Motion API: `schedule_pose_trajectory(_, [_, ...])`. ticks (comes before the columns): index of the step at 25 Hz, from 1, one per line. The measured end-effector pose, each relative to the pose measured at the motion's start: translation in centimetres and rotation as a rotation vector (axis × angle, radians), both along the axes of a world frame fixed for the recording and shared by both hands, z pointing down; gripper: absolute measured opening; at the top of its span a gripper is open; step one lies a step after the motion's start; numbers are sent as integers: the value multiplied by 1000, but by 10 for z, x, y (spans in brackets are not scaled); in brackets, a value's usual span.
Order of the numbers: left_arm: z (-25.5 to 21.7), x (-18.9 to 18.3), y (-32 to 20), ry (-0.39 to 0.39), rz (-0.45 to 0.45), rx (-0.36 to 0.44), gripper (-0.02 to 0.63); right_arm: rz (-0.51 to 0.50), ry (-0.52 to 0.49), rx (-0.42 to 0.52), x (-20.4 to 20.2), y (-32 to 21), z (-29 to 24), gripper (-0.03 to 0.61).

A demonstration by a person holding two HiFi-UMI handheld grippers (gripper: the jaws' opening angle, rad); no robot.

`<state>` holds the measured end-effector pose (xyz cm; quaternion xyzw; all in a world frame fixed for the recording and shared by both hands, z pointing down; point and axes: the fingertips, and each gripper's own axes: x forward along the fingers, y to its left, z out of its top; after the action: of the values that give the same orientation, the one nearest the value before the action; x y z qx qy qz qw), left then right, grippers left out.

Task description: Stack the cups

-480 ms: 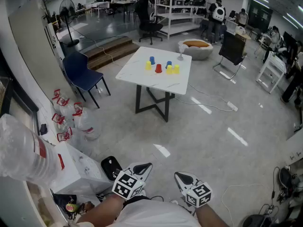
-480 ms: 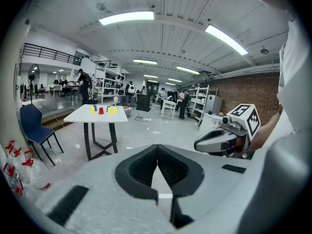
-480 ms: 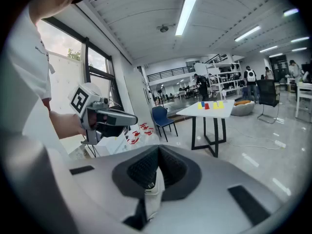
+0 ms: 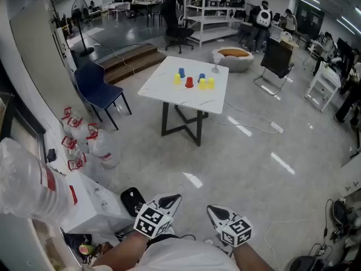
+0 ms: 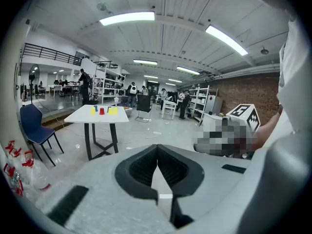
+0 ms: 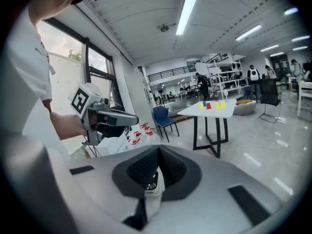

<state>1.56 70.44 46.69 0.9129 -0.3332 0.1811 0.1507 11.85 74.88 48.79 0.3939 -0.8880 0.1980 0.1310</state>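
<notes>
The cups (image 4: 193, 81) stand far off on the bench (image 4: 161, 86), too small to tell whether they are upright or upside down, or whether the two yellow ones at the right touch. One blue cup is partly hidden behind a yellow one. A small pale thing (image 4: 215, 68) near the bench's far edge is too small to name. In both gripper views the cups are mere specks of colour. Behind the left gripper (image 4: 176, 197) and right gripper (image 4: 212, 209), the left arm (image 4: 118, 254) and right arm (image 4: 254, 259) are cut off by the head view's near edge and partly covered by the white shirt (image 4: 180, 257).
</notes>
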Motion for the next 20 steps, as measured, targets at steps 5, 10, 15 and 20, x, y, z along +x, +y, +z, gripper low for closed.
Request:
schedule_pose_trajectory(5, [6,-8,-7,-4,3,-14,9,9,13,-17,-12,-6,5,6])
schedule_pose_trajectory(10, [9,-24,-18,4,19,-13,9,31,31,-36,-28,-17,12,6])
schedule_pose_trajectory(15, [16,-54,-38,-30,37,3,9,54,45,-55,-53,-27,14,6])
schedule_pose_trajectory(20, [22,-86,-50,-29,67,-11,9,84,47,-64,-82,-35,20,6])
